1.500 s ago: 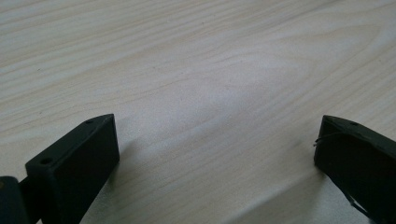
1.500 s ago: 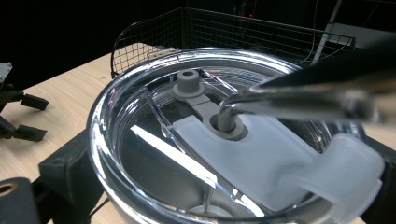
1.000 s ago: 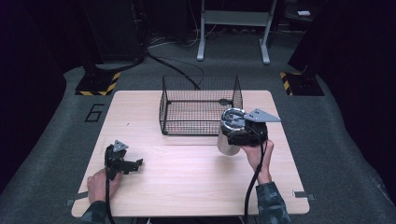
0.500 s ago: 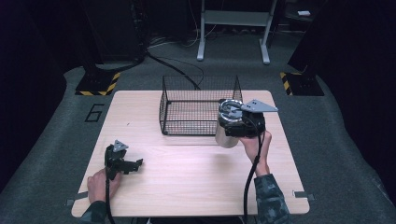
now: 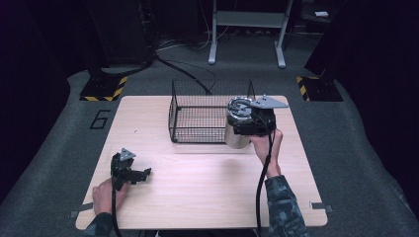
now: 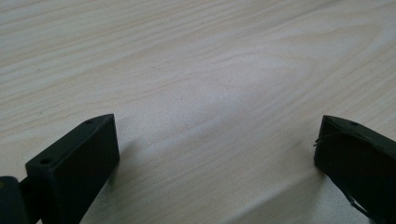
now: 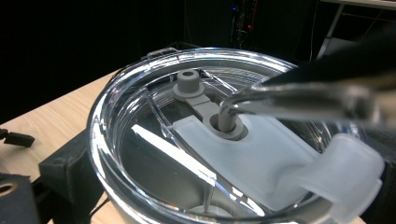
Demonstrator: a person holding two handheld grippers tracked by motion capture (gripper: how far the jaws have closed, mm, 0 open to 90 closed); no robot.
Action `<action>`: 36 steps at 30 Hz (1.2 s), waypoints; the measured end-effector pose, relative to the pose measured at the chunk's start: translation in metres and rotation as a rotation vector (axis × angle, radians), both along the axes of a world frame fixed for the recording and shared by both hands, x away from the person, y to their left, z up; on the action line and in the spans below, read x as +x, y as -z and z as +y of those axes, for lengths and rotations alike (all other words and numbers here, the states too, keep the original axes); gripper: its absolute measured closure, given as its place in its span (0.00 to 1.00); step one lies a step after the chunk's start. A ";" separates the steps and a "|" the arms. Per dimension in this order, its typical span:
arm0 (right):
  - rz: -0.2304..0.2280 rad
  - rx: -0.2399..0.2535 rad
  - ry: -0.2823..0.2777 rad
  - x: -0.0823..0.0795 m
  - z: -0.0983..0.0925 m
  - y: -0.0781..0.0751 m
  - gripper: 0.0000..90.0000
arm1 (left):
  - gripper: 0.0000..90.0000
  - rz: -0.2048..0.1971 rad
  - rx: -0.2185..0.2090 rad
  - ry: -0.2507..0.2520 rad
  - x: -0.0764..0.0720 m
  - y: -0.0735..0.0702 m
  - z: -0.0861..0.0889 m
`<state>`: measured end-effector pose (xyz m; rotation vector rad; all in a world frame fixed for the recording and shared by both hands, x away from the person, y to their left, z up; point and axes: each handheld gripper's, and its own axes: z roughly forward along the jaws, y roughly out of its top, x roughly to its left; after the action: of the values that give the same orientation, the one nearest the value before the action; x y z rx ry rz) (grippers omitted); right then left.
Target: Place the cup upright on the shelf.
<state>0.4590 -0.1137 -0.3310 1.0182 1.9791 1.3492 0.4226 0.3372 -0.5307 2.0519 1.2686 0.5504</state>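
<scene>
Lifted tumbler (image 5: 236, 129) now clamped in right gripper (image 5: 247, 123).

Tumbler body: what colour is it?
Silver steel tumbler, clear lid; body shows best in the high view.

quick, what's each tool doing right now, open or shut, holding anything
Left tool: open, holding nothing, low over the bare table.
Right tool: shut on the steel tumbler, beside the wire basket.
</scene>
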 end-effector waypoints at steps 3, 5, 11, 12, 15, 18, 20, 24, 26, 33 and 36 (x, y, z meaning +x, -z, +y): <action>-0.007 -0.001 0.001 0.004 0.002 -0.004 0.04 | 0.00 0.000 0.001 0.001 0.000 0.000 0.000; -0.008 -0.002 0.001 0.007 0.003 -0.005 0.04 | 0.00 0.000 0.001 0.001 0.000 0.000 0.000; -0.014 0.006 0.009 0.014 0.005 -0.011 0.04 | 0.00 0.001 0.001 0.001 0.000 0.000 0.000; -0.009 0.008 0.014 0.015 0.006 -0.011 0.04 | 0.00 0.001 0.000 0.001 0.000 0.000 0.000; -0.013 0.007 0.016 0.018 0.006 -0.013 0.04 | 0.00 0.001 0.000 0.001 0.000 0.000 0.000; -0.010 0.013 0.022 0.023 0.007 -0.015 0.04 | 0.00 0.001 0.001 0.001 0.000 0.000 0.000; -0.014 0.011 0.025 0.027 0.009 -0.018 0.04 | 0.00 0.001 0.000 0.001 0.000 0.000 0.000; -0.021 0.003 0.028 0.031 0.010 -0.021 0.04 | 0.00 0.001 0.000 0.001 0.000 0.000 0.000; -0.018 0.006 0.030 0.034 0.011 -0.023 0.04 | 0.00 0.001 0.000 0.001 0.000 0.000 0.000; -0.028 0.009 0.036 0.045 0.015 -0.030 0.04 | 0.00 0.002 0.001 0.001 0.000 0.000 0.000; -0.032 0.009 0.034 0.050 0.016 -0.032 0.04 | 0.00 0.002 0.000 0.001 0.000 0.000 0.000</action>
<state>0.5089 -0.0975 -0.2991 1.0237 1.9256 1.3490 0.4226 0.3371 -0.5306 2.0533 1.2686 0.5484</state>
